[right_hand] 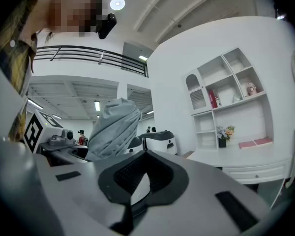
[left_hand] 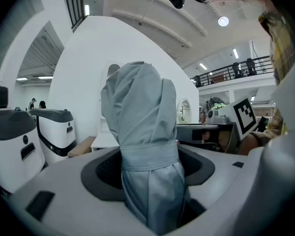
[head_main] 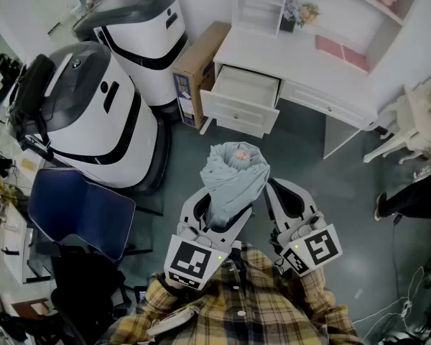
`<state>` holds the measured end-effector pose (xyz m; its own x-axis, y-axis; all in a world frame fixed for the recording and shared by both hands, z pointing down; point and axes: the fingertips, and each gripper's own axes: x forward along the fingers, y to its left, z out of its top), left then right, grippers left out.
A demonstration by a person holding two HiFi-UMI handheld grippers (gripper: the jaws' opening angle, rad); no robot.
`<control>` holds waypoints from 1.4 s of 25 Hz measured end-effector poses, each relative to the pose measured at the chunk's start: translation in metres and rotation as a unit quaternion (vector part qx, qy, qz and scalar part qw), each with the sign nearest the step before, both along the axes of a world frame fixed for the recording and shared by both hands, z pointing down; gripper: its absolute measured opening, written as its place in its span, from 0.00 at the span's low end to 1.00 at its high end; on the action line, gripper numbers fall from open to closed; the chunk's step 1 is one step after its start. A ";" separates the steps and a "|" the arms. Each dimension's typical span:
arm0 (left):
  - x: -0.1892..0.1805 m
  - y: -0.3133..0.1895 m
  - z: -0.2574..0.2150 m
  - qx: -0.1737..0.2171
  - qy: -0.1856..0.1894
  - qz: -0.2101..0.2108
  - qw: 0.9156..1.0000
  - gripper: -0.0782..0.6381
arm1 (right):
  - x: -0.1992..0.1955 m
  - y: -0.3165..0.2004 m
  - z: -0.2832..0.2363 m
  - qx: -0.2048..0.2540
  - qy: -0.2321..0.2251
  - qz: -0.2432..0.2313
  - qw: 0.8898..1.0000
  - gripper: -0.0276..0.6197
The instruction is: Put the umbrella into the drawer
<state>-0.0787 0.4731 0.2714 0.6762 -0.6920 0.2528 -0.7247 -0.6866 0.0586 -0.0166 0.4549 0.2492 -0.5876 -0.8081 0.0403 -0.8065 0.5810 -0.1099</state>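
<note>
Bright, even light fell from ceiling lamps (left_hand: 223, 21) — shadows soft, glare slight. Both gripper views bulged fisheye-fashion — corners black, near foreground soft.

My left tool (head_main: 217, 214): smooth matt light-grey plastic shell, dark matt pads w/ fine texture. My right tool (head_main: 291, 203): same. Grey-blue folded cloth umbrella (left_hand: 143, 132): matt woven fabric, soft creases, flat fabric strap round it. White desk-style bench (head_main: 273, 52) & its open white drawer (head_main: 237, 113): painted-wood look, smooth, satin. Brown box (head_main: 197, 70): matt cardboard. Big white rounded machine (head_main: 93, 113): glossy plastic, black trim. My plaid shirt (head_main: 251, 315): soft cloth.
</note>
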 end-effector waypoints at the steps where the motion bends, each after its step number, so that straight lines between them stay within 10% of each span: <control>1: 0.000 -0.001 -0.001 0.001 0.001 0.000 1.000 0.55 | 0.000 -0.001 -0.001 0.001 -0.001 -0.001 1.000 0.07; 35: 0.022 -0.022 0.010 -0.006 0.012 -0.036 0.999 0.55 | 0.039 -0.008 0.032 -0.038 -0.026 -0.009 0.999 0.07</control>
